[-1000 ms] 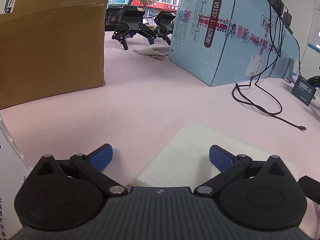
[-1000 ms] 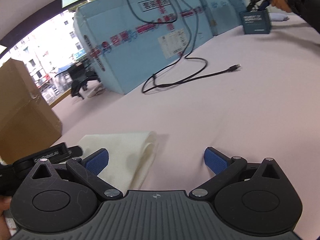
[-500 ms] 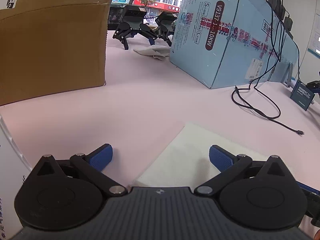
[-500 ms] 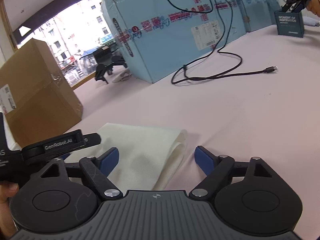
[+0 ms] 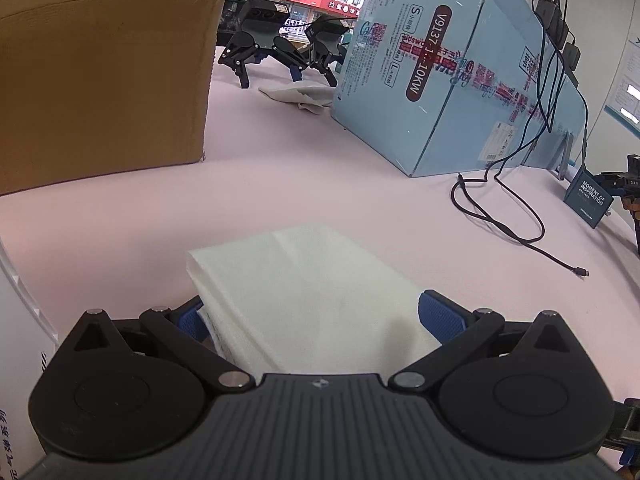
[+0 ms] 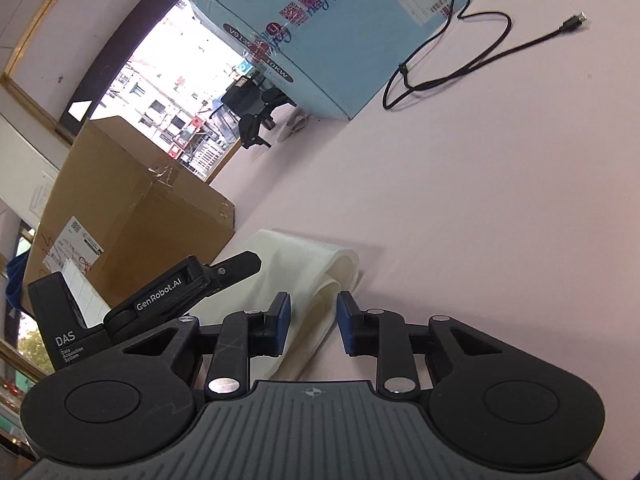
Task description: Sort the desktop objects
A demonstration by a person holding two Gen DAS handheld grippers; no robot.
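A folded white cloth (image 5: 304,280) lies on the pale pink table (image 5: 280,192). My left gripper (image 5: 316,316) is wide open and straddles it, and the cloth's layered left edge rests against the left blue pad (image 5: 188,320). In the right wrist view the same cloth (image 6: 296,264) runs toward me, and my right gripper (image 6: 313,320) has its jaws narrowed onto the looped fold at its right edge. The left tool's black housing (image 6: 160,304) reaches over the cloth from the left.
A brown cardboard box (image 5: 100,80) stands close at the left and a big light-blue box (image 5: 440,80) at the back right. A black cable (image 5: 500,220) trails beside it. Spare grippers (image 5: 280,52), a crumpled rag (image 5: 300,94) and a small dark sign (image 5: 588,200) sit farther off.
My right gripper has tilted, moved onto the cloth's folded edge and drawn its jaws in from wide open. The left gripper has slid forward, so the cloth now sits between its fingers.
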